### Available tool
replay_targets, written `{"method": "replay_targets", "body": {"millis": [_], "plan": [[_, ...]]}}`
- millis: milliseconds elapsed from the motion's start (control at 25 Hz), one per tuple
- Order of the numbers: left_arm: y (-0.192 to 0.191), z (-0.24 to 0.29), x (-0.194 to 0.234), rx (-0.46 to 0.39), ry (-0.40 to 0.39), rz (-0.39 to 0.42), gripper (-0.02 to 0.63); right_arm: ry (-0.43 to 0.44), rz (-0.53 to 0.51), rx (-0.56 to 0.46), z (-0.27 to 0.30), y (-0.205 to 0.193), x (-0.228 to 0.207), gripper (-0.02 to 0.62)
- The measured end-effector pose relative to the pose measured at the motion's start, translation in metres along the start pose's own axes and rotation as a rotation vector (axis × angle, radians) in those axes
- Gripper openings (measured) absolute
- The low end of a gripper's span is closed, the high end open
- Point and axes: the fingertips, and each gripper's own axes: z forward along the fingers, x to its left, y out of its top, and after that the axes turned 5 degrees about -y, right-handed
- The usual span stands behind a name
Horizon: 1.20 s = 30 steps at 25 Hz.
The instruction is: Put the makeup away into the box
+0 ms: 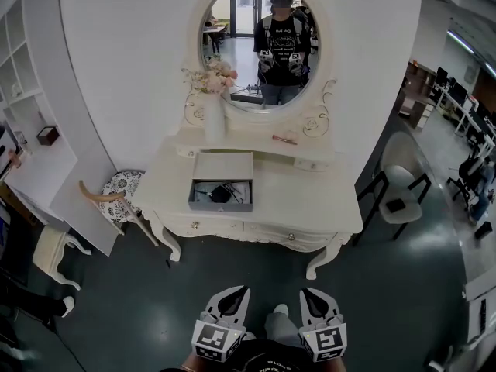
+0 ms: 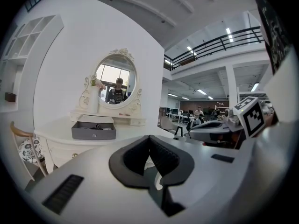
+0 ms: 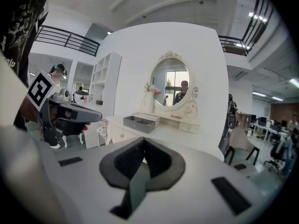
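Note:
A grey open box sits on the white dressing table, well ahead of me, with dark items inside it. A slim pink makeup item lies on the raised shelf under the oval mirror. Both grippers hang low over the floor, short of the table. My left gripper is shut and empty; my right gripper is shut and empty too. In the left gripper view the left gripper points at the box. In the right gripper view the right gripper faces the box.
A white vase with flowers stands on the shelf at the left of the mirror. A patterned chair stands left of the table and a white chair to its right. White shelving lines the left wall.

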Motion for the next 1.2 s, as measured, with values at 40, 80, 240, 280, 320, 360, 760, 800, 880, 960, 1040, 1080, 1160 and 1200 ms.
{"method": "replay_targets", "body": {"millis": [40,80,240,280,320,360,760,800,880,960,1040,1080,1160,1200], "plan": [[0.0,0.0,0.001,0.003,0.001,0.004,0.015,0.005,0.001,-0.002,0.002,0.0,0.001,0.009],[0.001,0.0,0.001,0.007,0.003,0.008,0.015,0.011,0.002,-0.003,0.004,0.0,0.001,0.009],[0.003,0.001,0.008,-0.001,0.014,0.0,0.015,0.031,0.006,-0.009,0.015,0.003,0.003,0.009],[0.004,0.002,0.01,-0.003,0.016,-0.002,0.015,0.035,0.004,-0.01,0.018,0.004,0.003,0.009],[0.004,0.003,0.012,-0.002,0.02,-0.002,0.015,0.04,0.002,-0.01,0.021,0.006,0.002,0.009],[0.004,0.004,0.013,0.001,0.025,-0.002,0.015,0.045,0.0,-0.009,0.023,0.006,0.002,0.009],[0.002,0.025,0.029,0.025,0.063,-0.009,0.015,0.073,0.011,0.002,0.051,0.004,-0.012,0.009],[0.001,0.028,0.031,0.027,0.068,-0.011,0.015,0.077,0.012,0.005,0.054,0.003,-0.014,0.009],[0.001,0.035,0.036,0.03,0.079,-0.017,0.015,0.085,0.017,0.009,0.063,0.003,-0.019,0.009],[0.002,0.043,0.041,0.032,0.09,-0.02,0.015,0.089,0.02,0.009,0.074,0.005,-0.027,0.009],[0.006,0.051,0.048,0.032,0.102,-0.02,0.015,0.09,0.023,0.005,0.086,0.01,-0.035,0.009],[0.009,0.055,0.051,0.033,0.11,-0.022,0.015,0.09,0.025,0.001,0.092,0.012,-0.039,0.009],[0.013,0.064,0.056,0.034,0.116,-0.034,0.015,0.091,0.03,-0.002,0.103,0.015,-0.047,0.009],[0.013,0.069,0.057,0.034,0.113,-0.037,0.015,0.092,0.032,-0.002,0.108,0.016,-0.05,0.009]]}}
